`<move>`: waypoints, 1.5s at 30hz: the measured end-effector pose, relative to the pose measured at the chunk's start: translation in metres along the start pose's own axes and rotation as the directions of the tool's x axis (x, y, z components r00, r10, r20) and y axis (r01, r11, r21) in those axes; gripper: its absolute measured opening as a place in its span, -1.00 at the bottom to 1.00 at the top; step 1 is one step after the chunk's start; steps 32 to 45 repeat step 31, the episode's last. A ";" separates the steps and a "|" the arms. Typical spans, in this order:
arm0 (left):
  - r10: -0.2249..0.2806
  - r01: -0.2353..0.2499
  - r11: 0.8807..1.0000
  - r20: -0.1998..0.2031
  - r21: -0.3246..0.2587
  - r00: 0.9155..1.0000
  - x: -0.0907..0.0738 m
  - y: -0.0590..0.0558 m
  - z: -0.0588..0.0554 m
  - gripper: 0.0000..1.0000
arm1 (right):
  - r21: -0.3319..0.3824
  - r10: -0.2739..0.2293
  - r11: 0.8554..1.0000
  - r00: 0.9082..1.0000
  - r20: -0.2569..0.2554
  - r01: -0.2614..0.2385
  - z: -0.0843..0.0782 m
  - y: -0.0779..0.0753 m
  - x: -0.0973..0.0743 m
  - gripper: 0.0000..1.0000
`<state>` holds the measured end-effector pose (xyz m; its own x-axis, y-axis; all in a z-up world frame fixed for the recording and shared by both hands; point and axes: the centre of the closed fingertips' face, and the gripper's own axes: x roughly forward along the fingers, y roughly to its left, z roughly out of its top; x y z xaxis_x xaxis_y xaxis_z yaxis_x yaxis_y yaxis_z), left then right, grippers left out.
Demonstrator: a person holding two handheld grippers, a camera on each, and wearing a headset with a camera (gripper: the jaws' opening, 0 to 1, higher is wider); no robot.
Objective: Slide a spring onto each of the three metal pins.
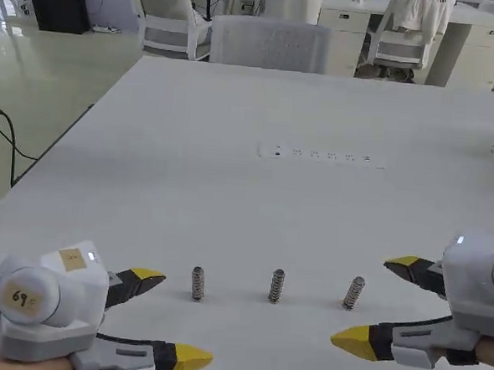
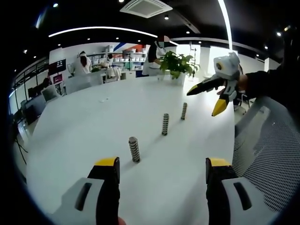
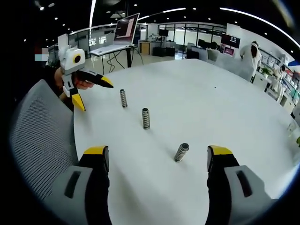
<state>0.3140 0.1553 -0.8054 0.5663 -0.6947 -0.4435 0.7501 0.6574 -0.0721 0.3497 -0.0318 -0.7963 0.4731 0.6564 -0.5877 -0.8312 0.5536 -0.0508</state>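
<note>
Yellow-tipped left gripper: held low at the near left, jaws spread, pointing right. Right gripper: near right, jaws spread, pointing left, body cut off at the edge. Pins inside the coils cannot be made out. Three springs: in a row on the white table between both grippers, the rightmost tilted.

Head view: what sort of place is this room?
Probably an open-plan office or a lab. There is a long white table with a built-in socket strip, a mesh office chair pushed up to it, and more desks with drawers behind.
</note>
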 end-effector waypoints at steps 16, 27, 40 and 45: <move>0.027 -0.026 0.999 0.025 -0.035 0.999 -0.002 -0.001 0.000 0.51 | 0.058 -0.007 0.998 0.999 0.032 0.005 -0.013 0.006 0.004 0.79; 0.020 -0.019 0.999 0.028 -0.047 0.999 0.000 -0.006 0.000 0.52 | 0.078 -0.021 0.997 0.999 0.036 0.018 -0.015 0.004 0.002 0.79; 0.015 -0.014 0.999 0.029 -0.050 0.999 0.001 -0.007 0.000 0.52 | 0.085 -0.025 0.996 0.999 0.035 0.022 -0.016 0.002 0.000 0.80; 0.015 -0.014 0.999 0.029 -0.050 0.999 0.001 -0.007 0.000 0.52 | 0.085 -0.025 0.996 0.999 0.035 0.022 -0.016 0.002 0.000 0.80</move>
